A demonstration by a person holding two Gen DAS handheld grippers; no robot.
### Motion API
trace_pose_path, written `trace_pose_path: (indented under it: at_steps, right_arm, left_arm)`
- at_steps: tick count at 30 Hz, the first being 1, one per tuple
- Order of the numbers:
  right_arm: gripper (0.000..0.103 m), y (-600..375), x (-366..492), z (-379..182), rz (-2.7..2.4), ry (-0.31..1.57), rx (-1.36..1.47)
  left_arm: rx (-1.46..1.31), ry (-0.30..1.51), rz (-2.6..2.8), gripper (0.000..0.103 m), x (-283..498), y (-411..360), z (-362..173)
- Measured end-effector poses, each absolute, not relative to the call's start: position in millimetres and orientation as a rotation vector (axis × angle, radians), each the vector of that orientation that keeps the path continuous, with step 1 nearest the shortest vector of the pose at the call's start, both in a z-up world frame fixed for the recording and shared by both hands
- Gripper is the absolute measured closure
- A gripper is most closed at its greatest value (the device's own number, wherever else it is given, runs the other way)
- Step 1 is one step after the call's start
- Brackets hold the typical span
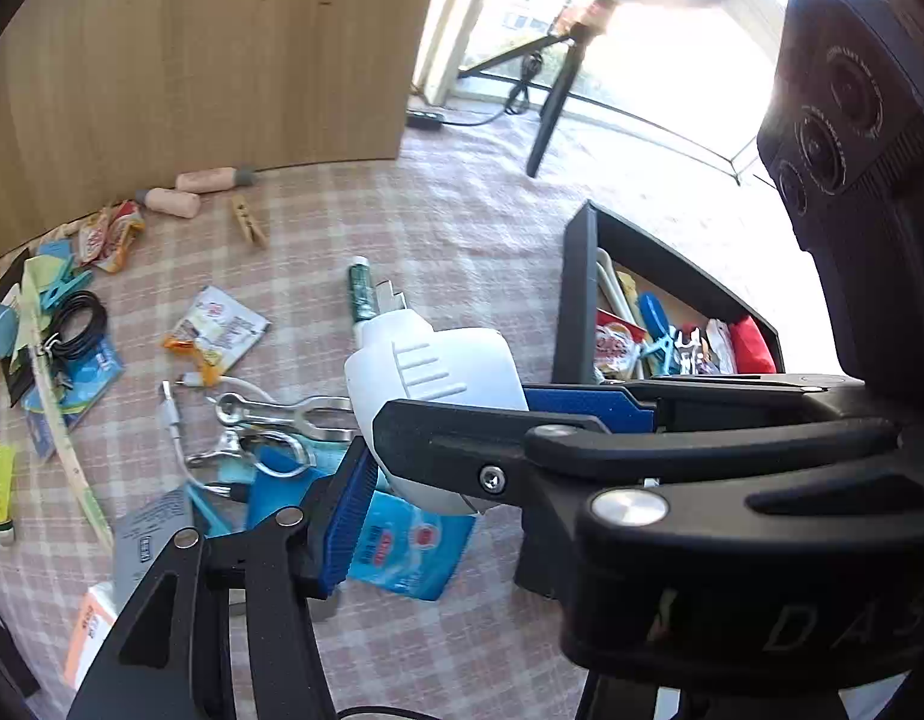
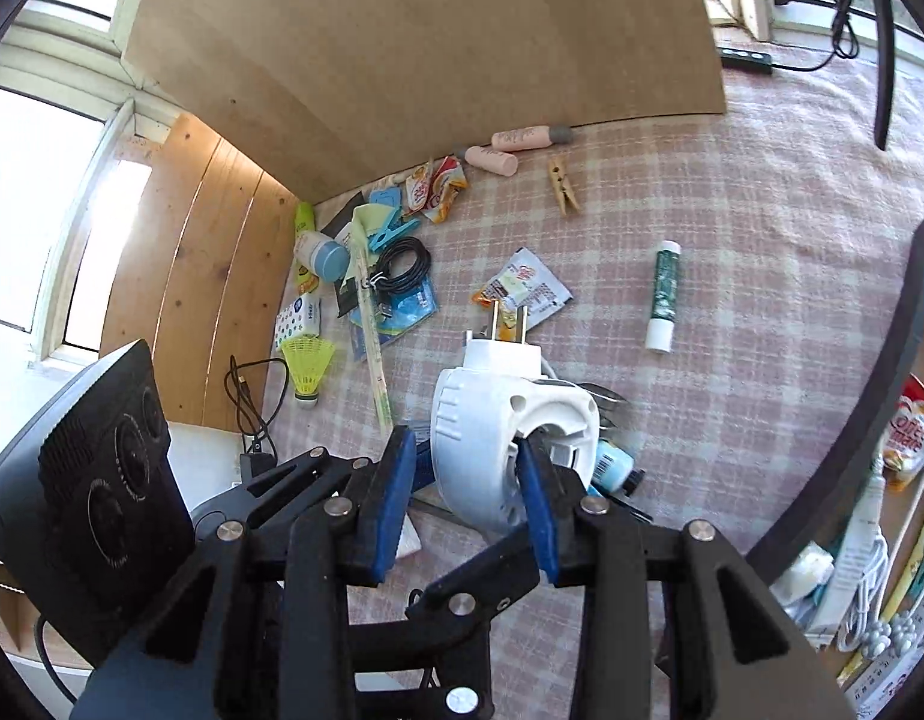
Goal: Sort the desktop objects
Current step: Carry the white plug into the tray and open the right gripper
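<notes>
Above the middle of the checked counter point(image 1: 462, 228), seen from my left wrist, both my sets of jaws hold one white plug-in device point(image 1: 432, 378) clear of the cloth: my left gripper point(image 1: 462, 450) has a blue pad on each side of its shell and looks clamped on it, though the far pad is partly behind the black finger of my other hand's tool, which crosses the view. The black sorting box point(image 1: 582, 300) stands just beside it toward the counter's right edge, already holding packets and clips. My worry is the shell itself: smooth, rounded plastic could swivel or squirt out if either hand loosens unevenly, and it would fall onto the metal openers point(image 1: 282, 414) and blue sachet point(image 1: 408, 546) lying right beneath. The box's near wall is also close enough to clip on the way over. The box's far compartments are cut off by the big black housing at the right. From my right wrist, the right gripper point(image 2: 468, 480) is closed on the same device, one pad on the outer shell and the other tucked into the hollow at its back, a hold that may lever open. Its two metal prongs point(image 2: 510, 318) point away toward the wooden board. What lies under the device I can barely make out, and the box shows only as a dark rim at the right edge.
</notes>
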State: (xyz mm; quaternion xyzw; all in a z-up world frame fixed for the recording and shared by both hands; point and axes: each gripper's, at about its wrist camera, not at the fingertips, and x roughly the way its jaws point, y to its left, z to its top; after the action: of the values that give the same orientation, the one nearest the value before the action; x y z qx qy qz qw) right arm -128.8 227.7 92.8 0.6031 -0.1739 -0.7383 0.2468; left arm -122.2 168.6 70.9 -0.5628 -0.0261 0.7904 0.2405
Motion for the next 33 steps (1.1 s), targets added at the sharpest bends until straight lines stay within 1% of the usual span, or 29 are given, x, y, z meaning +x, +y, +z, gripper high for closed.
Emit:
trace_pose_path:
  at_steps: [8,14,20,30,33]
  right_arm:
    - [0.068,339,-78,80,-2.116,-0.678,1.72]
    - [0.069,392,-40,65,-2.152,-0.792,1.776]
    - [0.069,414,-18,60,-2.163,-0.841,1.821]
    - [0.068,432,-2,70,-2.25,-0.834,1.832]
    - [0.066,428,-1,74,-2.281,-0.789,1.819]
  left_arm:
    - [-1.494,0.078,1.942,0.052,-72,267,65]
    - [-1.492,0.146,1.845,0.053,-41,308,56]
    - [-1.503,0.176,1.806,0.054,-29,320,55]
    - [-1.504,0.155,1.834,0.054,-28,310,59]
    - [-1.508,0.148,1.87,0.054,-31,299,61]
